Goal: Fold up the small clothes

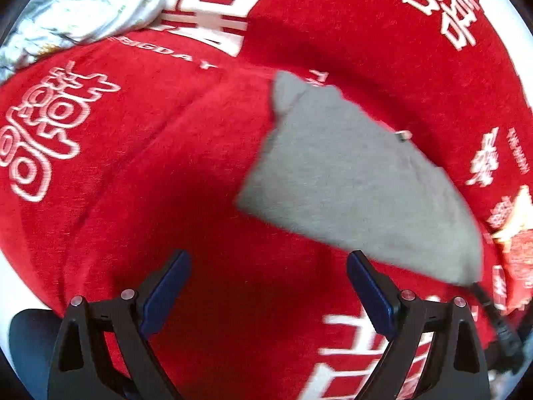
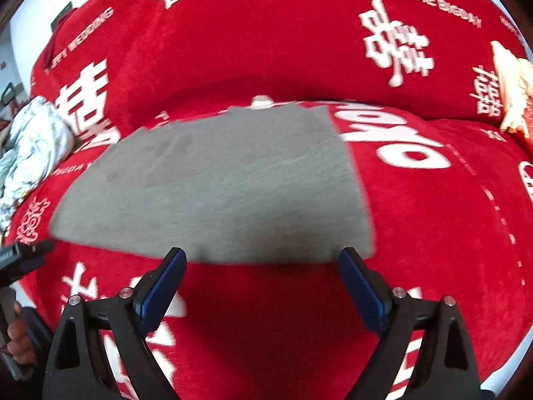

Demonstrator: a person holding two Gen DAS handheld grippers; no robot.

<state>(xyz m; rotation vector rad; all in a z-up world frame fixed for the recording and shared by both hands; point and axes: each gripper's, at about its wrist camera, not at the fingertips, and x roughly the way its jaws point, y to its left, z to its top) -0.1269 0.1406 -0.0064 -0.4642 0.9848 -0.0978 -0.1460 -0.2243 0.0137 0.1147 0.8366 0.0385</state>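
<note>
- A grey garment (image 2: 213,183) lies flat on a red cover (image 2: 416,226) printed with white characters and words (the surface looks like a sofa seat with a cushioned back behind it).
- The right gripper (image 2: 263,266) hangs at the garment's near edge, its jaws spread wide with nothing between them; the blue pads (image 2: 166,286) frame the hem without touching it.
- The left gripper (image 1: 268,268) sits over bare red cover, jaws likewise wide apart and holding nothing; the garment (image 1: 353,180) lies ahead and to its right, one corner reaching just beside the right pad (image 1: 369,293).
- A crumpled pale patterned cloth (image 1: 80,10) rests at the far left of the cover, well apart from the garment.
</note>
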